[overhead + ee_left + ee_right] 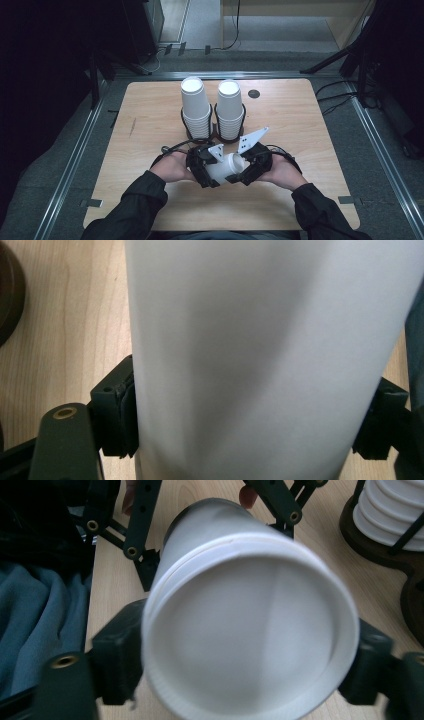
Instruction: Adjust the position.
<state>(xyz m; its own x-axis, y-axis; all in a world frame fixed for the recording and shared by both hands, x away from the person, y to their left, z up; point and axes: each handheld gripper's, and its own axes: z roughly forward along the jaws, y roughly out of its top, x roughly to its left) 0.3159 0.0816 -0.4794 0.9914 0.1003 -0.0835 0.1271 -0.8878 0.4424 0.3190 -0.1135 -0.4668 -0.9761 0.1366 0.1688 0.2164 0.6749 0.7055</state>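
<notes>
A white paper cup (225,169) lies on its side just above the table's front middle, held between both grippers. My left gripper (212,174) is shut on the cup's body (260,340), with a pad pressed to each side of the wall. My right gripper (245,171) is shut on the same cup near its round end (250,635), which faces that camera. A thin seam rings the cup close to that end; I cannot tell whether it is one cup or two nested. The left gripper's black links (137,535) grip the cup farther back.
Two tall stacks of upturned white cups (196,107) (230,107) stand in a dark wire holder (216,134) at the table's middle, just beyond the grippers. A small black disc (254,93) lies behind them. The wooden table (300,130) has bare room left and right.
</notes>
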